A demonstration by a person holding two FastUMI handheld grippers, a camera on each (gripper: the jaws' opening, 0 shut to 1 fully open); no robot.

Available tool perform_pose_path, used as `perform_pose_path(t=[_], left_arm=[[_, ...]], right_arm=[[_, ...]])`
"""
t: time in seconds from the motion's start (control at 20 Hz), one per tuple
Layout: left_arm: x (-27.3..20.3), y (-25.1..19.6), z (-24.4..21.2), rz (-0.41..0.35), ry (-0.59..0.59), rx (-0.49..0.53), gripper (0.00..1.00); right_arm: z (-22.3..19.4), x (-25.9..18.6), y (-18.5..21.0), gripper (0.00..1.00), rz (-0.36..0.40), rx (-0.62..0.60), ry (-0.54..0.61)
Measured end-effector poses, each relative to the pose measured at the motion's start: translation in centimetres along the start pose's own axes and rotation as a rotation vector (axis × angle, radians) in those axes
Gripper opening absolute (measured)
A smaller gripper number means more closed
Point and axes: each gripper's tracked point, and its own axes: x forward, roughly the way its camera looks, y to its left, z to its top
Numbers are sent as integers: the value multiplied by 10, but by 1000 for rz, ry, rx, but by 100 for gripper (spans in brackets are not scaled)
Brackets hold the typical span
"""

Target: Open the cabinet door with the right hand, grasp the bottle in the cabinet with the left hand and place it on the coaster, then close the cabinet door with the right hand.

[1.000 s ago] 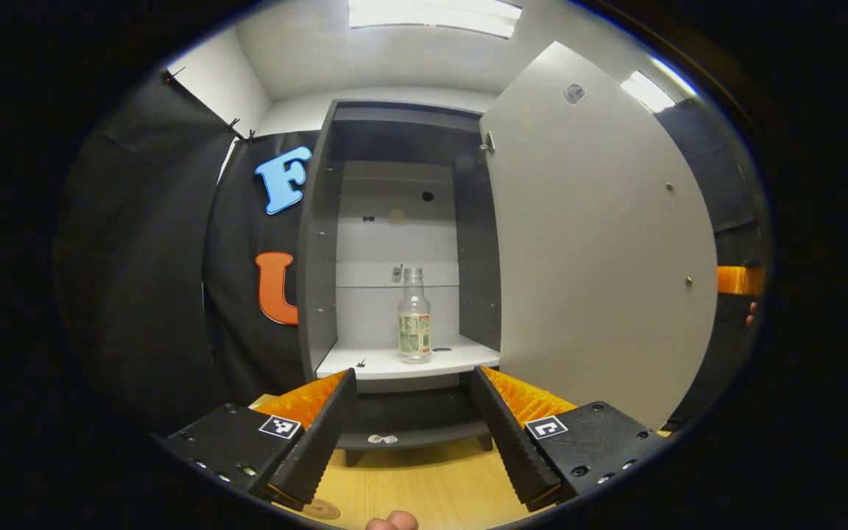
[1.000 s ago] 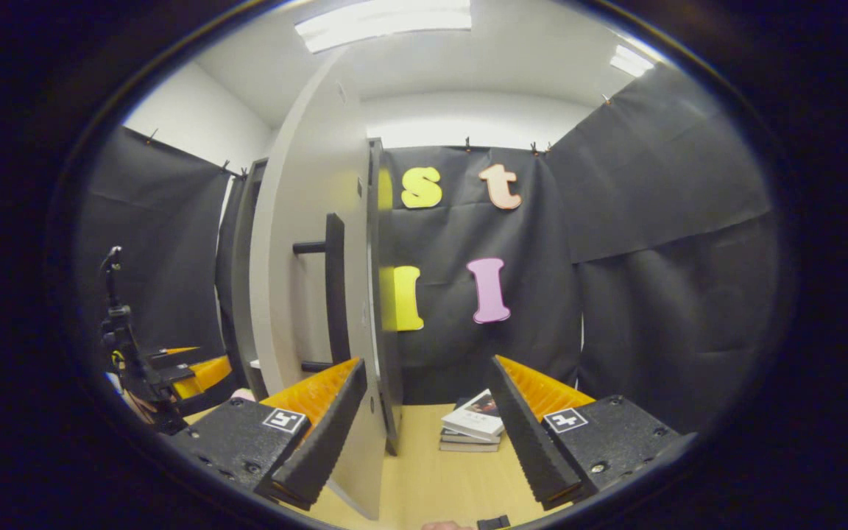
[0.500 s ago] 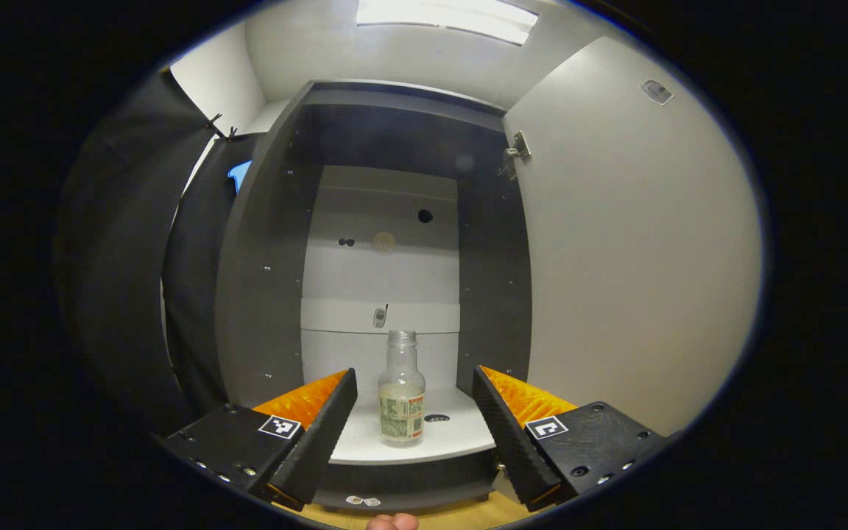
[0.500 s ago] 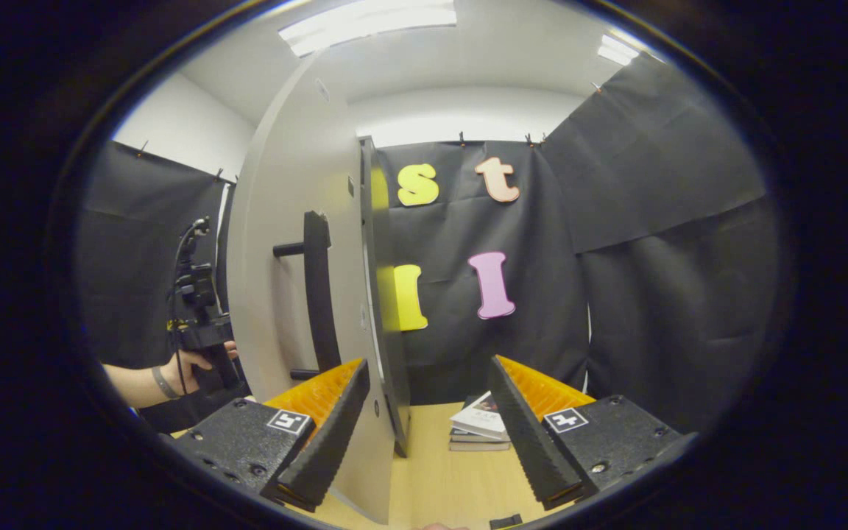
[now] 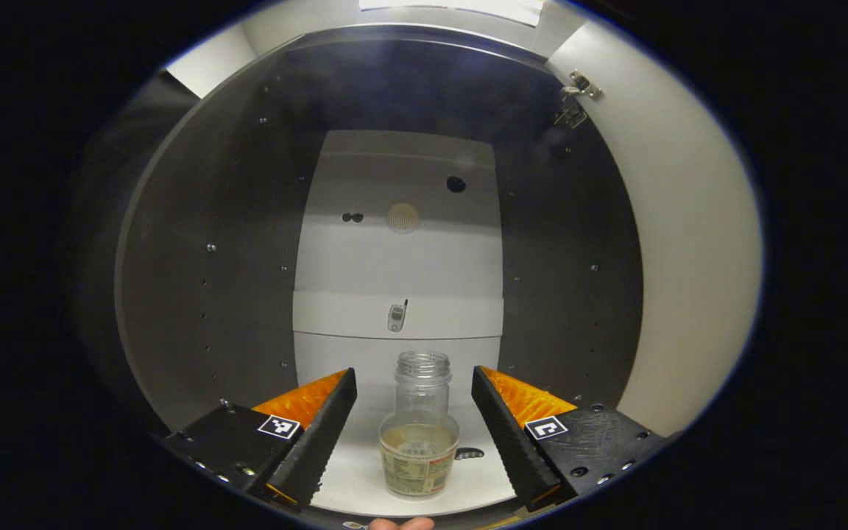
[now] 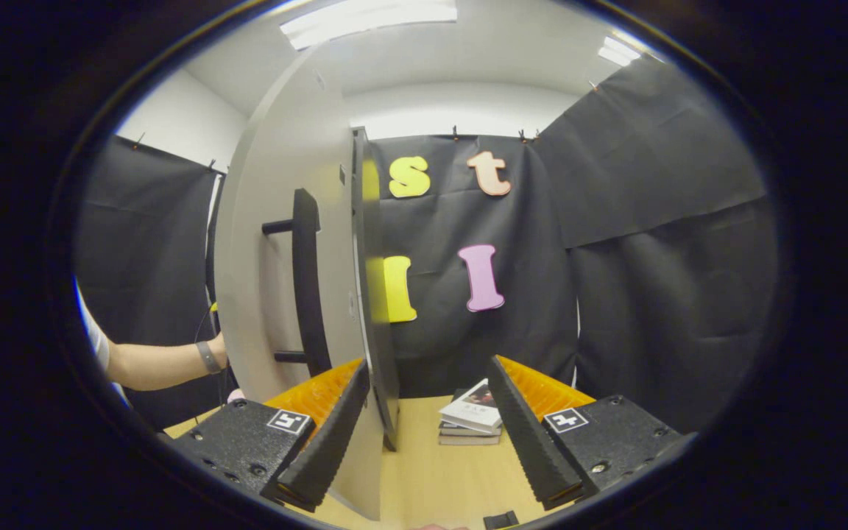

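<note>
A clear capless bottle (image 5: 419, 434) with a printed label stands upright on the white shelf (image 5: 365, 482) inside the dark cabinet (image 5: 203, 243). My left gripper (image 5: 415, 434) is open inside the cabinet, with the bottle between its fingers and a gap on both sides. The pale cabinet door (image 5: 689, 243) stands swung open to the right. In the right gripper view the same door (image 6: 277, 243) shows edge-on with its dark bar handle (image 6: 306, 287). My right gripper (image 6: 428, 434) is open, its left finger (image 6: 328, 434) close beside the door's edge, nothing pressed between the fingers.
A small stack of books (image 6: 472, 423) lies on the wooden table (image 6: 431, 478) near the black cloth wall. A person's forearm (image 6: 159, 362) with a wristband reaches behind the door. A small metal fitting (image 5: 396, 316) sits on the cabinet's white back panel.
My left gripper has moved forward into the cabinet until the bottle stands between its open fingers. The right gripper has stayed by the door's edge, drifting slightly.
</note>
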Motion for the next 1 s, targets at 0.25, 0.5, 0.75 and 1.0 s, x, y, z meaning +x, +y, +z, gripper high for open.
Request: perform_pose_path(t=[0.25,0.5,0.75,1.0], left_arm=[[15,3,-11,11,28,9,94],[17,8,-9,11,18,4,60],[-2,9,0,-16,5,-4,44],[-59,19,22,-47,-63,11,43]], right_arm=[[1,-3,-12,97,-35,23,-12],[-3,-4,-20,100,-58,38,-3],[-4,-4,-16,100,-44,32,0],[1,-5,-10,98,-29,19,-8]])
